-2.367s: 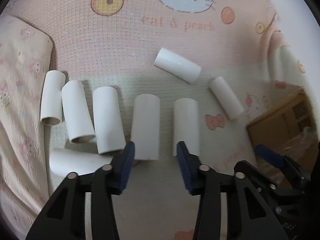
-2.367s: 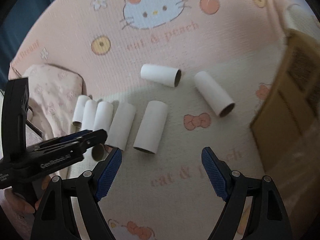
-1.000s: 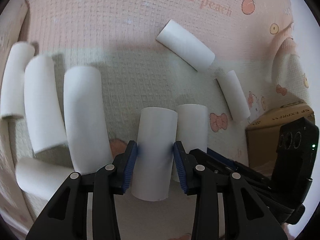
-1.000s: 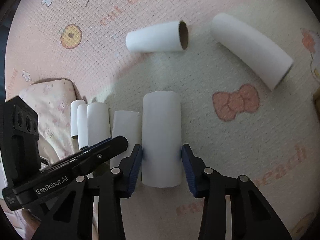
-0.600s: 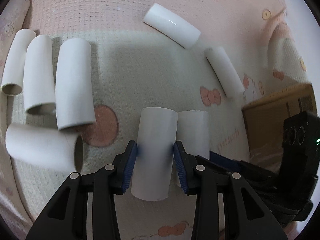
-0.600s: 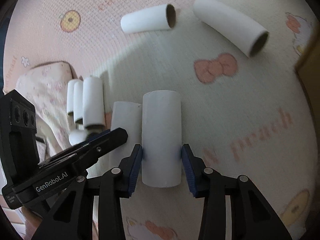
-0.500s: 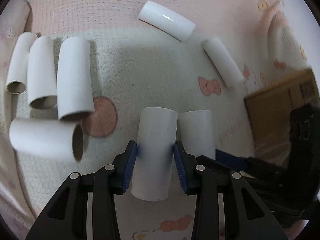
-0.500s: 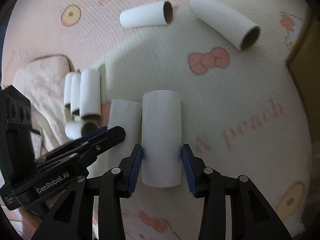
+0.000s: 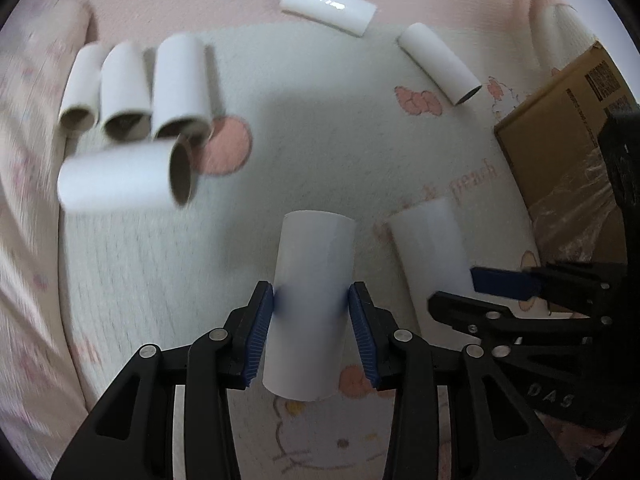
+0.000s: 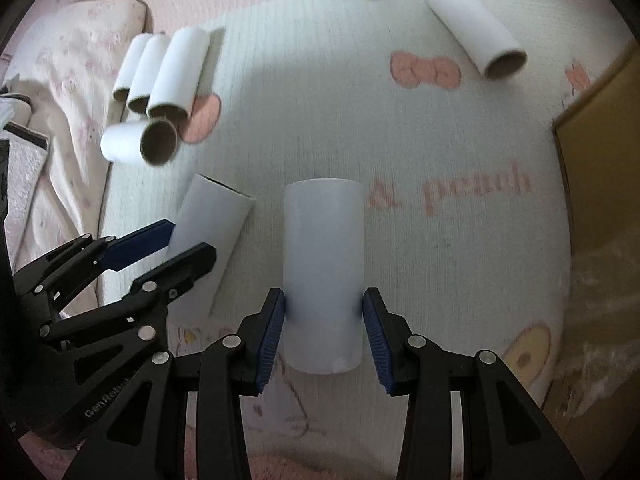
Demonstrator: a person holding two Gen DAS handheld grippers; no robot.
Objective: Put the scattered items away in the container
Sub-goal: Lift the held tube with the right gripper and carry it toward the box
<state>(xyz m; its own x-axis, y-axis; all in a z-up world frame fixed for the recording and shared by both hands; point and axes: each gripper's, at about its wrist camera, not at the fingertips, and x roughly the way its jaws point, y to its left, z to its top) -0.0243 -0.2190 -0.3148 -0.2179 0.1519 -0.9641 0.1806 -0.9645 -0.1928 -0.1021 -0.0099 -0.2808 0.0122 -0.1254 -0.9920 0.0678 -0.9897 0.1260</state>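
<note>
Both claws have carried their tubes off the mat, toward the cardboard box [image 9: 560,128], which now fills more of each view than a second ago. The left claw [image 9: 316,332] holds a white tube [image 9: 312,280] between its blue pads, jaws easing open. The right claw [image 10: 324,328] stays clamped on its own tube [image 10: 323,264]. Farther from the box, four tubes [image 9: 132,120] still lie clustered on the mat [image 9: 320,120].

Four tubes [image 9: 132,128] clustered left on mat [image 9: 340,152]; two tubes [image 9: 384,36] behind; cardboard box [image 9: 560,140] at right edge.
</note>
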